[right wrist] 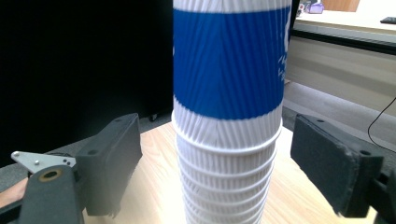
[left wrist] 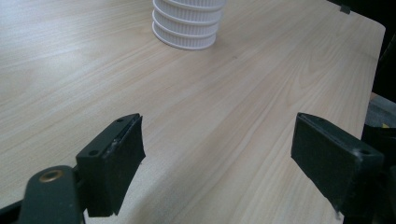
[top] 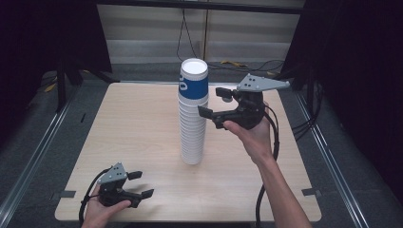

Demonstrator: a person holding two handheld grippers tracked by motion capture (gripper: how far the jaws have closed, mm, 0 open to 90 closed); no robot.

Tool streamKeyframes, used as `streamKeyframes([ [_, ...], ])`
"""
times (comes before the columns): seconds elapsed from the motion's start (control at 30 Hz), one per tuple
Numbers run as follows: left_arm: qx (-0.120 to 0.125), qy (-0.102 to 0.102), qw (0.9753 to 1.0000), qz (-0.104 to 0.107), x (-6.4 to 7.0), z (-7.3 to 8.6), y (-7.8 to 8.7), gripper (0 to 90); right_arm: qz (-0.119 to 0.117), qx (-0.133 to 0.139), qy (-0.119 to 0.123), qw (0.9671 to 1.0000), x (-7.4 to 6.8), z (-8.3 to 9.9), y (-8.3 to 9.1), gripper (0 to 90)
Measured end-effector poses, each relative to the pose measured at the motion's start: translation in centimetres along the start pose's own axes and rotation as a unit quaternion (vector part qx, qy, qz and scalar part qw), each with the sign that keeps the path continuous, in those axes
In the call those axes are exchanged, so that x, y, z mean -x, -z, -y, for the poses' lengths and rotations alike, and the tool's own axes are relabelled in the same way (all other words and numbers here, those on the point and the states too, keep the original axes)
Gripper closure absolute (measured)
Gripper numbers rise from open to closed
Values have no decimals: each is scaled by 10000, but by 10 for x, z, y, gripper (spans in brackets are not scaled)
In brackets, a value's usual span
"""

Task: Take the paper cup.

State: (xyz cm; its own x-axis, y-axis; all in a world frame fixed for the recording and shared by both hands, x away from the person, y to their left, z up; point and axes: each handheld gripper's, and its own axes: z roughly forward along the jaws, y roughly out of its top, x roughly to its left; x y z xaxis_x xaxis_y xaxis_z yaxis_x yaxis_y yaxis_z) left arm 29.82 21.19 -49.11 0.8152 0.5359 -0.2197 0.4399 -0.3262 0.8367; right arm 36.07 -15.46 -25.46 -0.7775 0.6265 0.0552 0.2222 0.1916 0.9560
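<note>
Tall stack of paper cups (top: 193,114) upright near the middle of the wooden worktop (top: 133,133), ribbed white cups nested one in another, the top cup (top: 194,80) banded in blue with a white open mouth. Right hand-held gripper (top: 215,103) raised beside the upper part of the stack, on its right side, jaws spread wide and aimed at the cups just under the blue band; not yet closed on anything. From the right gripper view, stack (right wrist: 229,116) rising between the two black jaws, a clear gap on either side, blue band at the top and white ribbed rims below. Left hand-held gripper (top: 140,184) low at the near left corner of the worktop, well apart from the stack, jaws likewise wide and empty, held in the person's left hand (top: 102,209). From the left gripper view, bare wood grain between the jaws and the base of the stack (left wrist: 187,25) far ahead. Cables (top: 187,33) trailing over the floor beyond the far edge.
</note>
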Motion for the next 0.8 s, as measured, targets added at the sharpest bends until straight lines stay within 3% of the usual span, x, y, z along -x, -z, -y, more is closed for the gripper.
streamKeyframes([
  [0.33, -8, -21, 10000, -1, 0, 0, 0, 169, -108, 78, -31, 9999, 8, -21, -11, 147],
  [0.57, -4, -16, 10000, -20, 0, 1, 0, 170, -28, 55, 5, 10000, 6, -32, -18, 141],
  [0.8, -36, -14, 9999, -116, -1, 1, -1, 170, -185, 92, -113, 9997, 9, -47, -27, 136],
])
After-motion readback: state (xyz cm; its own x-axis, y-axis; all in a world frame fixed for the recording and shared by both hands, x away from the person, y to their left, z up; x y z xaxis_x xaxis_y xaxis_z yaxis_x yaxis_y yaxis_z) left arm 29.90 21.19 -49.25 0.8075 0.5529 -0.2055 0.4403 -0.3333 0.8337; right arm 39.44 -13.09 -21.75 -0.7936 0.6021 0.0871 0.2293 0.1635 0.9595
